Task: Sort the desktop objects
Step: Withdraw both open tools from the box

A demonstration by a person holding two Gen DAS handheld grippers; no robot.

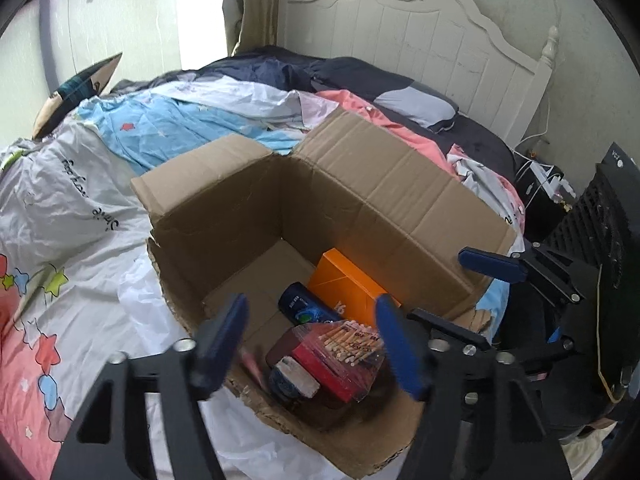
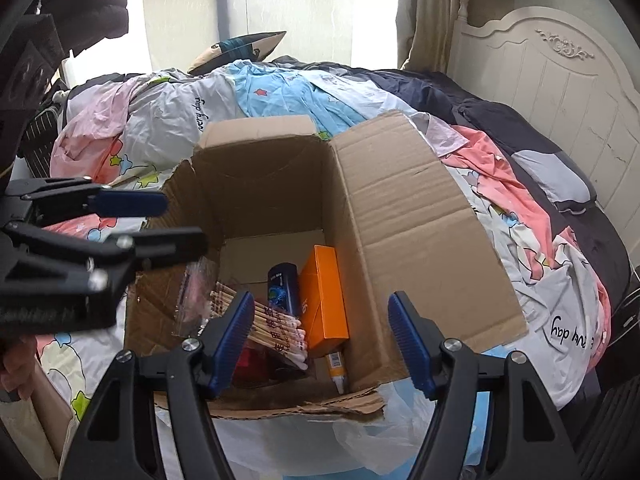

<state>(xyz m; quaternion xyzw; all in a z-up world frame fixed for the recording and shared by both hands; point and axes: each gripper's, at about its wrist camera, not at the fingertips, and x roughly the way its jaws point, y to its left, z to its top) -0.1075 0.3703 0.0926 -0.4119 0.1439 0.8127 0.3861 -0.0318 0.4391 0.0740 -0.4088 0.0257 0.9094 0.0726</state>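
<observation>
Bed: cardboard box holds orange carton, chopsticks.

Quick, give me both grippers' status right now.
Left gripper: open, holding nothing, above the cardboard box.
Right gripper: open, holding nothing, also above the box.

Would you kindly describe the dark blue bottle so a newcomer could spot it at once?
Find the open cardboard box on the bed. Inside, the bottle lies between an orange carton and a bag of chopsticks. It is the only dark blue, rounded item there.
</observation>
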